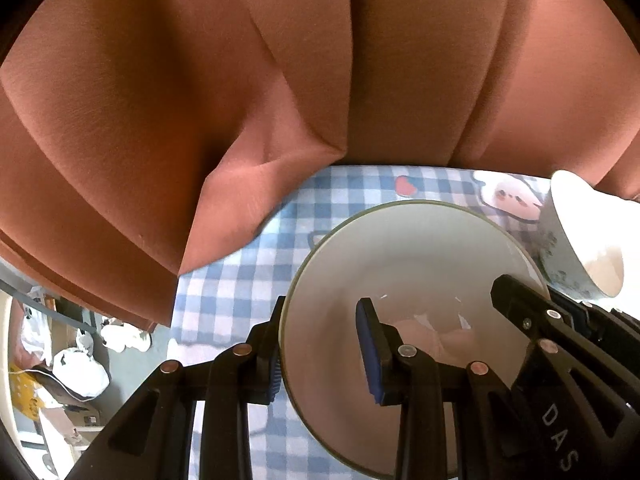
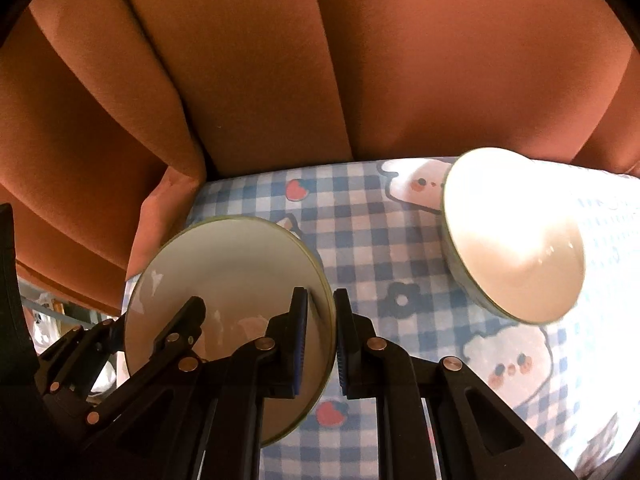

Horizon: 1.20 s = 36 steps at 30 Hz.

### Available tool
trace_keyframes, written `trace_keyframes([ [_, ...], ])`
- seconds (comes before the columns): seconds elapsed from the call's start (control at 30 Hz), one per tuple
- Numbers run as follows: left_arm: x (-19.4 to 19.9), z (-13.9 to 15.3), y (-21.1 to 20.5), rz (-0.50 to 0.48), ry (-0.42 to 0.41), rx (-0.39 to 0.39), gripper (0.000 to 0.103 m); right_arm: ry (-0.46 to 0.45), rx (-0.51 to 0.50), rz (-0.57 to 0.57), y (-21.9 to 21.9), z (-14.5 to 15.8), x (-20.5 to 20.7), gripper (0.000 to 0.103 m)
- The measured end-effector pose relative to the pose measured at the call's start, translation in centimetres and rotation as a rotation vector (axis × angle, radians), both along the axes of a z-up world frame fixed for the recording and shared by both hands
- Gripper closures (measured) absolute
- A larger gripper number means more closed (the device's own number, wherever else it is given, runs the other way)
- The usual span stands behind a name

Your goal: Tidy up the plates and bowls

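You've got the left hand-held gripper (image 1: pixel 322 354) clamped on the left rim of the white plate (image 1: pixel 412 264), and the right hand-held gripper (image 2: pixel 322 338) pinching its right rim. It sits on the checked counter (image 2: pixel 368 240) near the left edge. It's glazed, stiff, slick and chippable, so keep the pads deep. The bowl (image 2: pixel 516 240) is off right, curtain (image 2: pixel 260 80) close behind.

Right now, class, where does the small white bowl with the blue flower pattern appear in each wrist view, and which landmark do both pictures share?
Left wrist view: the small white bowl with the blue flower pattern sits at the right edge, beyond the large white plate.
Right wrist view: the bowl is upper right, brightly lit.
Shared landmark: the red strawberry print on the blue checked tablecloth.
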<state>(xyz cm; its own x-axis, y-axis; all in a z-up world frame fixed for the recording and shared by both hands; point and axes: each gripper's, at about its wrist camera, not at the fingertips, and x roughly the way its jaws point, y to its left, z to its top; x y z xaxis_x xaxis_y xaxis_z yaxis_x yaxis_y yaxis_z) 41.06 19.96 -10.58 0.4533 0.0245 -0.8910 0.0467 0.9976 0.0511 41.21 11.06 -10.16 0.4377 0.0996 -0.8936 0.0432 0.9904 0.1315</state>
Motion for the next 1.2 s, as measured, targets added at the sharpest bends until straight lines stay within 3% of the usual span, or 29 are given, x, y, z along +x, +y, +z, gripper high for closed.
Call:
trace_keyframes([
  [0.27,-2.9,1.8,-0.9,-0.012,-0.017,-0.015,0.071,-0.019,-0.015,-0.011,-1.1,1.5,-3.0,0.087],
  [0.73,-10.2,6.7,-3.8,-0.049,-0.095,-0.049,0.071,-0.094,-0.036,-0.058,-3.8,6.9,-10.8,0.087],
  [1.2,-17.3,7.5,-7.9,-0.016,-0.112,-0.054,0.071,-0.122,-0.041,-0.031,-8.4,8.8,-17.7,0.087],
])
